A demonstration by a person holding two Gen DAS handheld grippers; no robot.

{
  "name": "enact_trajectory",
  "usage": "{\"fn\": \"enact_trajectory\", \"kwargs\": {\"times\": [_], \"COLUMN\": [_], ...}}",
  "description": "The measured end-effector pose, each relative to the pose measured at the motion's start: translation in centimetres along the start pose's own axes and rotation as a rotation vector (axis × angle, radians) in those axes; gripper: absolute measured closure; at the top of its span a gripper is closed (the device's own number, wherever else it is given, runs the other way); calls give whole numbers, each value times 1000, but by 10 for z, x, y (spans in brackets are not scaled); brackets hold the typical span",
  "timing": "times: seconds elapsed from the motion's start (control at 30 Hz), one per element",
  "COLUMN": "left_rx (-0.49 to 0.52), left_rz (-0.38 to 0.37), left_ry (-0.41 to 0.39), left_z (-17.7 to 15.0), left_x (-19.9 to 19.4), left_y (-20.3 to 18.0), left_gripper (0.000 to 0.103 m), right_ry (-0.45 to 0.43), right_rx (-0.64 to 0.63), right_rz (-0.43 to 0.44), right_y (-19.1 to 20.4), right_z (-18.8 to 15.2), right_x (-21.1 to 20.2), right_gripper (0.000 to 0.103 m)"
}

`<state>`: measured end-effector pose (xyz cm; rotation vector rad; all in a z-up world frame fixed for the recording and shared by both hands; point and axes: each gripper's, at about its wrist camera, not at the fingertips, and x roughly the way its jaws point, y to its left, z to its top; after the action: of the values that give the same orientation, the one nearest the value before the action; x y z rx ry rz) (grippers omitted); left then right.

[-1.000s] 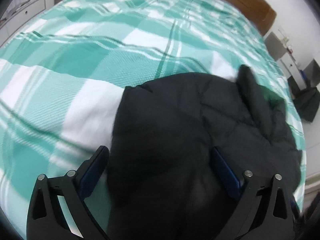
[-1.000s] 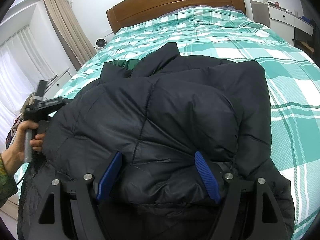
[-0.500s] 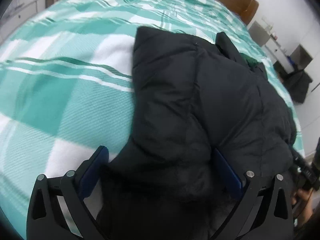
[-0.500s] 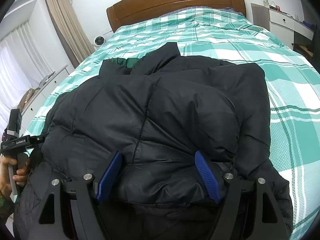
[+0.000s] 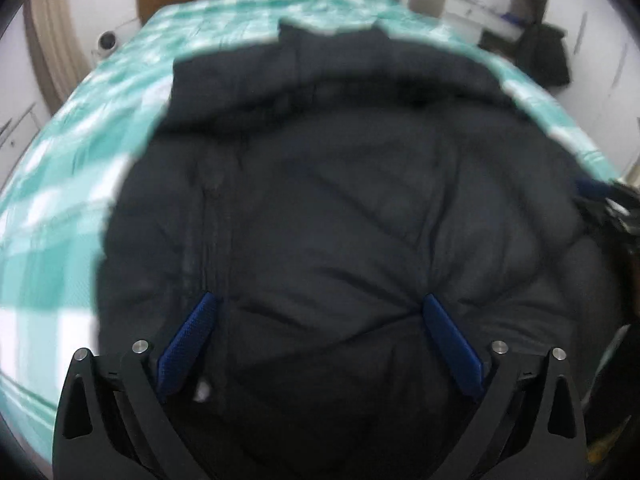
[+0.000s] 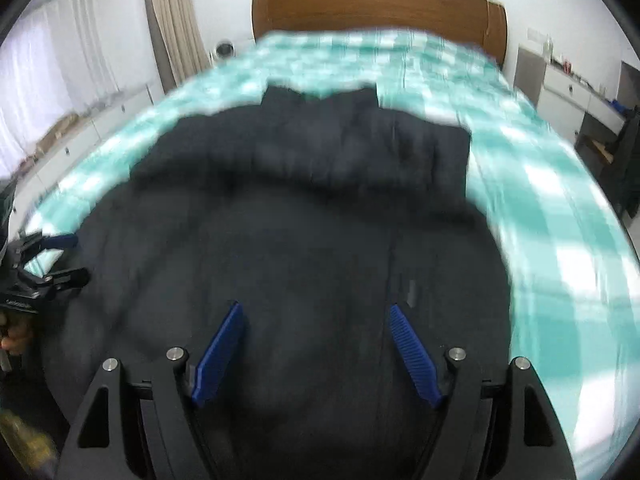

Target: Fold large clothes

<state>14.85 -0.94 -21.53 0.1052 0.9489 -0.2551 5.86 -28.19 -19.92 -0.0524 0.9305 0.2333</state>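
A black puffer jacket (image 5: 340, 208) lies spread on the green-and-white checked bed cover (image 5: 60, 200), collar toward the headboard. My left gripper (image 5: 319, 300) hovers over the jacket's near end, its blue pads (image 5: 188, 344) wide apart and the fabric beneath them, not pinched. My right gripper (image 6: 315, 307) stands open the same way over the jacket (image 6: 304, 216), to the right of the left one. The left gripper (image 6: 48, 276) also shows at the left edge of the right wrist view, held by a hand (image 6: 16, 336). Both views are motion-blurred.
A brown wooden headboard (image 6: 380, 12) closes the far end of the bed. Curtains (image 6: 172, 24) and low white cabinets (image 6: 80, 136) run along the left. A white dresser (image 6: 568, 92) and a dark garment (image 5: 548, 56) stand to the right.
The left gripper has swung from the jacket's left side round to its near end and now faces the headboard. The right gripper has shifted sideways; its view is now blurred.
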Motion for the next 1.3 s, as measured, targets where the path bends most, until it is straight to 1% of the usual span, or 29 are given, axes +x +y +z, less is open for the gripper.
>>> {"fn": "enact_trajectory", "kwargs": {"times": [0.07, 0.1, 0.17, 0.3, 0.43, 0.53, 0.6, 0.77, 0.9, 1.03, 1.17, 1.3], "left_rx": [-13, -16, -26, -23, -17, -17, -17, -17, -9, -5, 15, 38], "left_rz": [13, 16, 8, -11, 4, 4, 5, 25, 29, 32, 87, 109], "left_ry": [-39, -41, -40, -63, -86, -88, -87, -73, -58, -69, -91, -109], "left_z": [-3, -3, -2, -4, -9, -10, -12, -20, -25, -29, -34, -40], "left_x": [3, 3, 3, 2, 6, 5, 3, -5, -13, -19, -24, -28], "left_y": [-3, -3, -2, 1, 1, 2, 1, 0, 0, -1, -9, -13], "left_gripper": [1, 1, 1, 1, 1, 1, 1, 1, 1, 1, 1, 1], "right_ry": [-97, -122, -138, -171, -198, -217, -210, -151, -125, -119, -111, -103], "right_rx": [23, 14, 12, 6, 10, 8, 11, 19, 0, 7, 17, 8], "right_rz": [-7, -19, -42, -47, -39, -46, -41, -42, -70, -98, -136, -165], "right_y": [-1, 1, 4, 4, 3, 4, 4, 5, 10, 13, 18, 21], "right_z": [-18, -21, -22, -25, -31, -33, -33, -31, -38, -46, -46, -46], "right_x": [-1, 1, 6, 8, 8, 10, 8, 1, -8, -13, -13, -11], "right_gripper": [25, 25, 24, 24, 24, 24, 24, 24, 24, 24, 24, 24]}}
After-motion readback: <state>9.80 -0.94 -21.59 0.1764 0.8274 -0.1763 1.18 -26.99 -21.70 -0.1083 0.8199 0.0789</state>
